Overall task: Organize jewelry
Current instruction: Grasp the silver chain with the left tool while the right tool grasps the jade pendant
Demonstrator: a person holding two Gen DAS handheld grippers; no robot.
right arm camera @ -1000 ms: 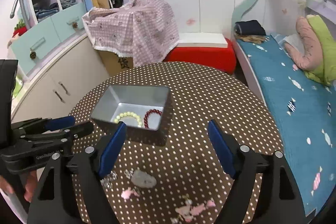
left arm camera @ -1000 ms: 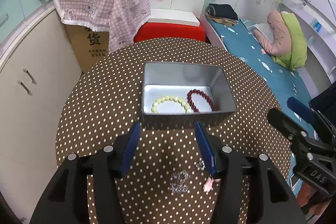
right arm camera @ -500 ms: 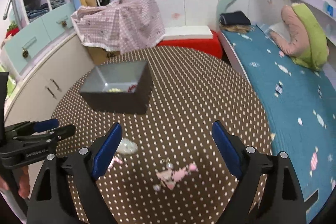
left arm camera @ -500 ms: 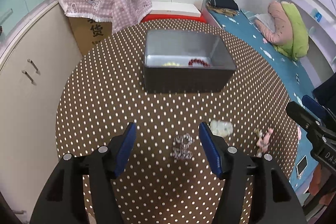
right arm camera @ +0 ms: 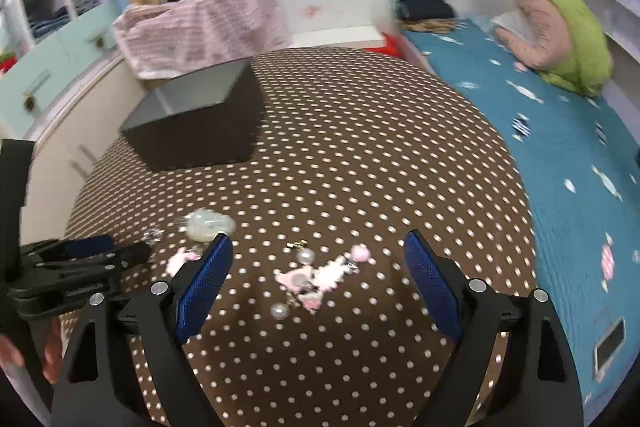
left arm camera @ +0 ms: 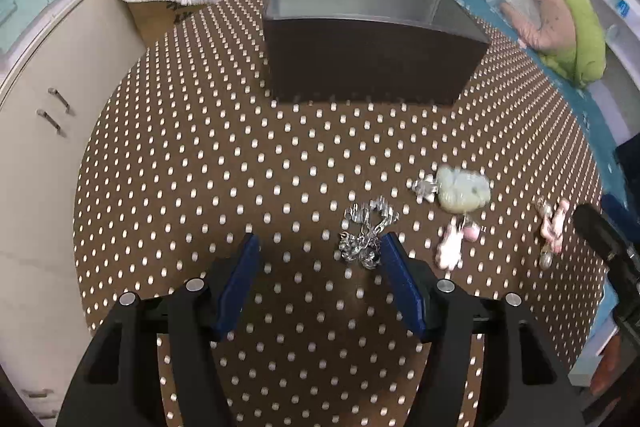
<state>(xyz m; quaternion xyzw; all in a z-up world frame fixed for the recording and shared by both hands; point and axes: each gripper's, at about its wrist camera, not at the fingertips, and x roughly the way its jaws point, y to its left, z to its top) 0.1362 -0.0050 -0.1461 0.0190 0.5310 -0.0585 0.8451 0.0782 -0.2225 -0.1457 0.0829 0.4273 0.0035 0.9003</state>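
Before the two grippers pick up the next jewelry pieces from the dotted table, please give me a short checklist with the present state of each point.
1. Left gripper open: ok.
2. Silver chain between the left fingers: not ok, it lies close to the right finger.
3. Right gripper open: ok.
4. Pink pearl piece between the right fingers: ok.
5. Box open on top: ok.
6. Free room inside the box: cannot tell, its inside is hidden.
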